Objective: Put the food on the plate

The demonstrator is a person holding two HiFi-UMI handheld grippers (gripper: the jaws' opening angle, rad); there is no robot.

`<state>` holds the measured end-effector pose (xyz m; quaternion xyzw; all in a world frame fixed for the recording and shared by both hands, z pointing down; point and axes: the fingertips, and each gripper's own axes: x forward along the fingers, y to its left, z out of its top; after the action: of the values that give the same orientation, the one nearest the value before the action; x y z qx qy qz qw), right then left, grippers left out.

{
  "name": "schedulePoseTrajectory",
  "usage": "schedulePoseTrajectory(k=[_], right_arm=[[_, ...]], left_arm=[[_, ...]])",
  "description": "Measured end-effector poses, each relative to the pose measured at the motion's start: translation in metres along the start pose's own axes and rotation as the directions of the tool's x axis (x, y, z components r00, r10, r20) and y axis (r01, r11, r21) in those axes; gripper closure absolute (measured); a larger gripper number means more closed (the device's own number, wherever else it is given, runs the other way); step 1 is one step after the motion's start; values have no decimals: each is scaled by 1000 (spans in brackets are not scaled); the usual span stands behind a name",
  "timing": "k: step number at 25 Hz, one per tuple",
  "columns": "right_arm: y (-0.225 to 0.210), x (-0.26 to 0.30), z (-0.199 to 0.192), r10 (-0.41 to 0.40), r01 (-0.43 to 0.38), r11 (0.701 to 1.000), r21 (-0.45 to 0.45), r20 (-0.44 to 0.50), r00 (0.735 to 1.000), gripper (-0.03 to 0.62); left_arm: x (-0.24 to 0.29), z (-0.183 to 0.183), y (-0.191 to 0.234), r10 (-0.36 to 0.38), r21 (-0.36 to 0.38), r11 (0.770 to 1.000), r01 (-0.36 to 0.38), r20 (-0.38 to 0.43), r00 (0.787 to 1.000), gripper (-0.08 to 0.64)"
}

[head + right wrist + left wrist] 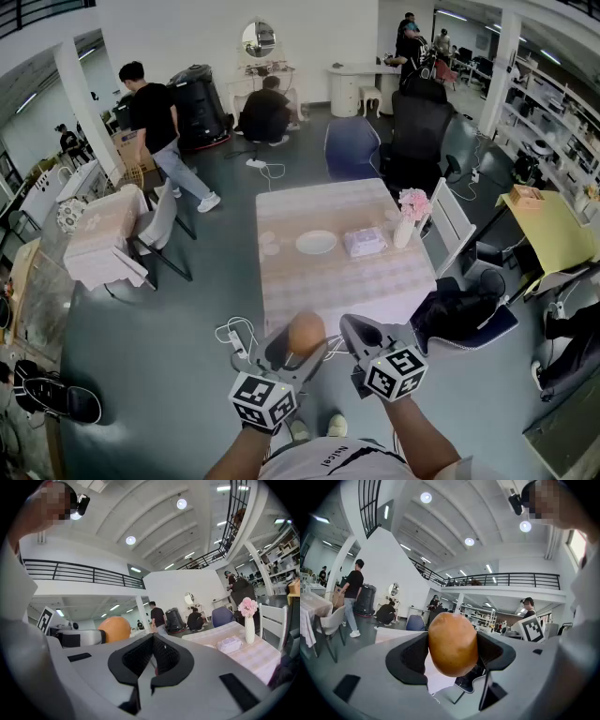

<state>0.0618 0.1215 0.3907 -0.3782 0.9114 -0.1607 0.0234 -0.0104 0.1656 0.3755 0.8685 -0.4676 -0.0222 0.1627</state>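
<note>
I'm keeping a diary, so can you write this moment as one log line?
left gripper: shut on food | right gripper: shut | plate: bare, on table | food: not yet on plate

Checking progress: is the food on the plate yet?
No: the left gripper grips the food, away from the plate.
</note>
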Motion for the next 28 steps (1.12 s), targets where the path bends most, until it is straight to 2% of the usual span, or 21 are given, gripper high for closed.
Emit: schedulePoseTrajectory(k=[14,28], right_arm=[[-2,2,0,13,-13,1000,6,12,1000,577],[-22,-18,16,41,-47,996,71,75,996,575]], left_arm=[[3,-2,1,2,7,1000,-2,-2,1000,233],[12,5,5,67,32,997,-67,1,998,233]])
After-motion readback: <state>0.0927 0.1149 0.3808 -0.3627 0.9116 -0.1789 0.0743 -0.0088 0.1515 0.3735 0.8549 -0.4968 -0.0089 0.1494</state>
